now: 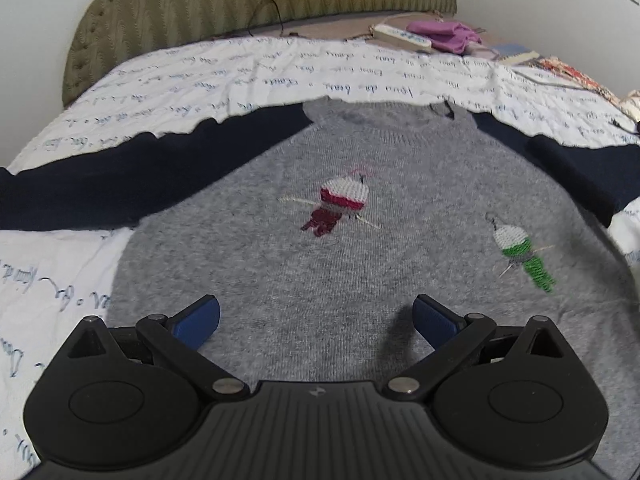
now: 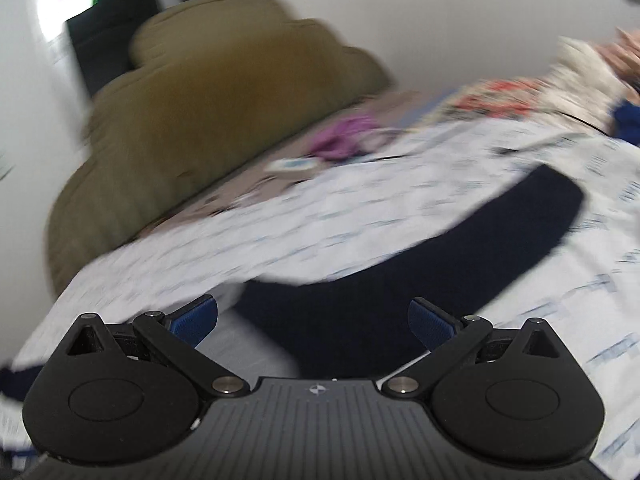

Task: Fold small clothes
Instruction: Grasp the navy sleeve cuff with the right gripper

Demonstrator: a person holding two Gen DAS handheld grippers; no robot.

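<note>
Left wrist view: a small grey sweater (image 1: 328, 264) with navy sleeves is seen spread flat, front up, on a bed covered by a white bedspread (image 1: 248, 76) printed with handwriting. Its neckline points away from the camera, toward an olive padded headboard (image 1: 256, 4). Two small embroidered figures are shown on the chest, a red and white one (image 1: 340, 202) near the middle and a green and white one (image 1: 522, 254) off to the right. The sweater's left-hand sleeve (image 1: 96, 188) is stretched out sideways across the bedspread. The left hand-held gripper (image 1: 316, 320) is held just above the lower part of the grey body, its blue-padded fingers (image 1: 200, 320) spread wide apart with nothing between them. At the far edge of the bed a purple cloth (image 1: 444, 34) and a white power strip (image 1: 402, 36) are seen lying.

Right wrist view, heavily blurred: the right hand-held gripper (image 2: 312, 322) is likewise spread wide with nothing held, above the other navy sleeve (image 2: 420, 264), which is laid diagonally across the bedspread. Whether it touches the fabric cannot be told.
</note>
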